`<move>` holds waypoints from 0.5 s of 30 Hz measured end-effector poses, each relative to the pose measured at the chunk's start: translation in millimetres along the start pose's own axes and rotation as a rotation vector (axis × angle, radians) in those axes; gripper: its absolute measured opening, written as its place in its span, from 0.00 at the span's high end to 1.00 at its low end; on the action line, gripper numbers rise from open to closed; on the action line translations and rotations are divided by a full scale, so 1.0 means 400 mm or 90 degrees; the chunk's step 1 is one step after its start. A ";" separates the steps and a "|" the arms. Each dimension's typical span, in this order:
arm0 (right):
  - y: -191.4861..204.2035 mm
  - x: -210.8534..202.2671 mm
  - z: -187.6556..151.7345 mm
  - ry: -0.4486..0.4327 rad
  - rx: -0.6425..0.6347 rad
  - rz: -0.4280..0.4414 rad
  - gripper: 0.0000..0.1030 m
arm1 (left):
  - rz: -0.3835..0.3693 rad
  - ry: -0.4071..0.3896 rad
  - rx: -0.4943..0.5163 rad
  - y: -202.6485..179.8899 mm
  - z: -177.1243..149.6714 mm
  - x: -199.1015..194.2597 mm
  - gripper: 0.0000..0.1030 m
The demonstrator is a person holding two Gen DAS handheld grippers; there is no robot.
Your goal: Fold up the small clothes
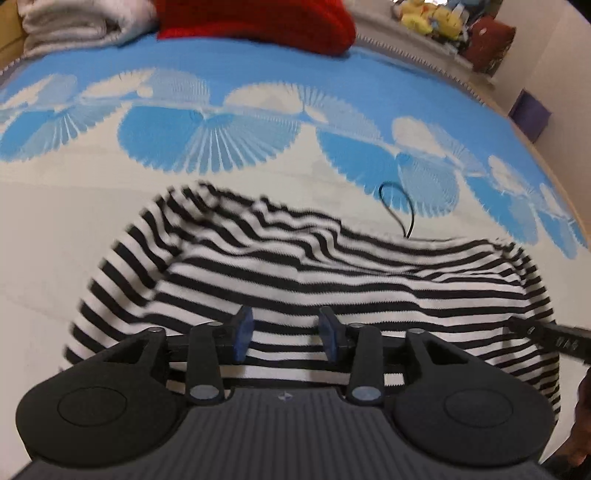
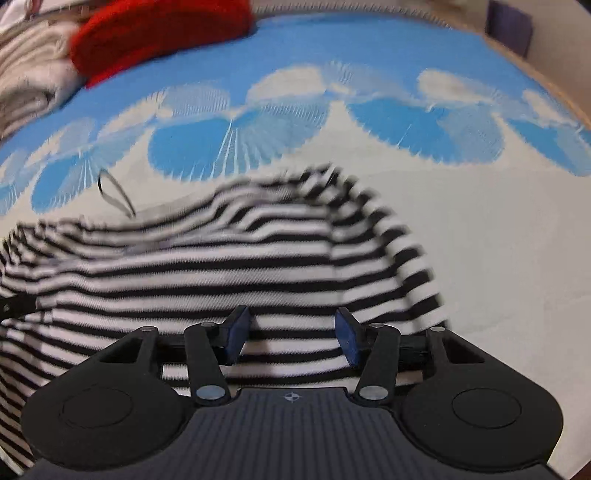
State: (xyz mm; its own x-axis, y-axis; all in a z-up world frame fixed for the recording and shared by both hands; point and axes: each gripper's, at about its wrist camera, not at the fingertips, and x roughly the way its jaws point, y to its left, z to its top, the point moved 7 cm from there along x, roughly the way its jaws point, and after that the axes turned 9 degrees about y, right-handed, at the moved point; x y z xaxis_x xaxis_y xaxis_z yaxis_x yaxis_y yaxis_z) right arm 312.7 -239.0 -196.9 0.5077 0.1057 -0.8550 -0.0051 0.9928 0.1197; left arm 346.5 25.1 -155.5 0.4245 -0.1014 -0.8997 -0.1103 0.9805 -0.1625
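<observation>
A small black-and-white striped top (image 1: pixel 314 273) lies on the blue-and-white patterned bedspread (image 1: pixel 258 74); it also shows in the right wrist view (image 2: pixel 229 266). My left gripper (image 1: pixel 286 332) is open, its blue pads apart just above the top's near edge. My right gripper (image 2: pixel 291 332) is open too, over the near edge on the right side of the top. Neither holds cloth. The other gripper's black finger shows at the right edge of the left wrist view (image 1: pixel 546 336). The top's edges are blurred.
A red knitted garment (image 1: pixel 258 22) and folded grey-white cloth (image 1: pixel 74 26) lie at the far side of the bed. A thin black loop (image 1: pixel 397 206) lies beyond the top. Yellow plush toys (image 1: pixel 432 16) and a purple box (image 1: pixel 530 114) stand past the bed's right edge.
</observation>
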 end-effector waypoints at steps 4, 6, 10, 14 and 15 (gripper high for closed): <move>-0.034 -0.099 0.005 -0.078 0.022 0.006 0.49 | 0.008 -0.026 0.021 0.030 -0.010 -0.052 0.54; -0.049 -0.159 0.000 -0.114 0.028 0.011 0.49 | 0.016 -0.035 0.033 0.043 -0.019 -0.072 0.54; -0.068 -0.271 -0.037 -0.177 0.028 0.033 0.49 | 0.039 -0.056 0.078 0.062 -0.050 -0.117 0.54; -0.085 -0.351 -0.079 -0.221 0.043 0.061 0.48 | 0.071 -0.089 0.130 0.059 -0.083 -0.167 0.54; -0.091 -0.360 -0.090 -0.224 0.049 0.064 0.48 | 0.085 -0.100 0.146 0.057 -0.091 -0.180 0.54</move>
State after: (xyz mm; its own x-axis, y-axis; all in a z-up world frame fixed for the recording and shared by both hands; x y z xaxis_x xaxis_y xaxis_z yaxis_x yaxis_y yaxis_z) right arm 208.5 -288.2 -96.2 0.7734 0.1633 -0.6126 -0.0121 0.9699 0.2434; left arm 280.7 48.8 -109.0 0.5551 0.0407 -0.8308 0.0239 0.9976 0.0649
